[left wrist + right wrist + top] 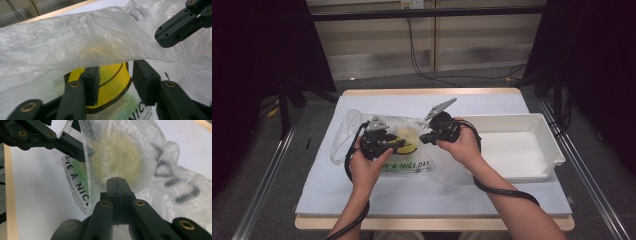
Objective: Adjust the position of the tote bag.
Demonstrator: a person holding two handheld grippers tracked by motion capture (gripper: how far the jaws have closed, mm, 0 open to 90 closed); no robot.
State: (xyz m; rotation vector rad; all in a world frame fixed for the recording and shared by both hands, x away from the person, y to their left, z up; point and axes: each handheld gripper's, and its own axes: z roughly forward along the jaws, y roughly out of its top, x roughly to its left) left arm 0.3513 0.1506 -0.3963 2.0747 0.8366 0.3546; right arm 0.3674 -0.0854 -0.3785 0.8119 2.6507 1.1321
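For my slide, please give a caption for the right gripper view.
Right gripper shut on the thin translucent plastic bag, with the left gripper beside it.

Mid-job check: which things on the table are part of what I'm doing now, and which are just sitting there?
In the job:
- plastic bag with the yellow smiley print
- left tool, jaws apart at the bag's lower layer
- right tool, shut on a fold of the bag

Lying about:
- white tray, right of the bag
- white table cover
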